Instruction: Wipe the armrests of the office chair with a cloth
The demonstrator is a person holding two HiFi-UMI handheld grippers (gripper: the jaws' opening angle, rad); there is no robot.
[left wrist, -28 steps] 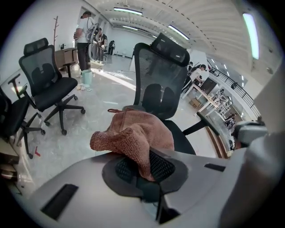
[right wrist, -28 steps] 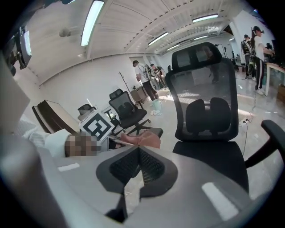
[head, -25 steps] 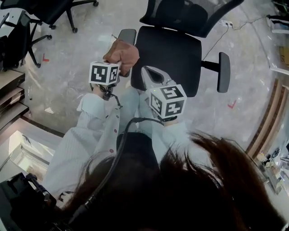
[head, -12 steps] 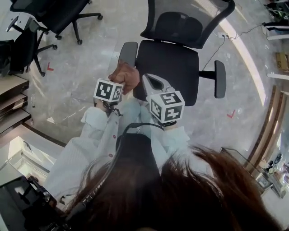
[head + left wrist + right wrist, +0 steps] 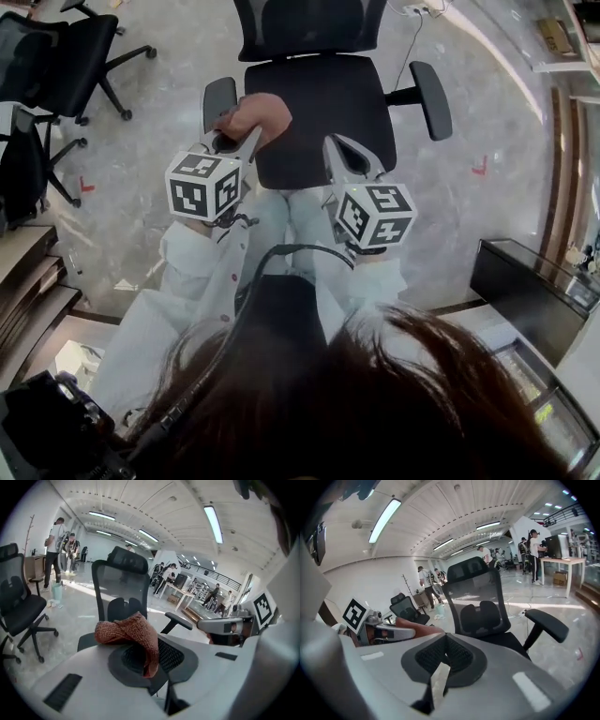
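A black office chair stands straight ahead, its seat facing me. Its left armrest and right armrest are grey-black pads. My left gripper is shut on a reddish-brown cloth, which is bunched beside the left armrest, over the seat's left edge. In the left gripper view the cloth hangs from the closed jaws, with the right armrest beyond. My right gripper is shut and holds nothing, hovering over the seat's front edge. The right gripper view shows the chair back and the right armrest.
Other black office chairs stand at the upper left. A cable trails on the marble floor behind the chair. A dark glass-topped cabinet is at the lower right, shelving at the left. People stand far off.
The head view has swung so the chair now sits centred and higher. The left gripper still holds the cloth by the left armrest. The right gripper has come up beside it.
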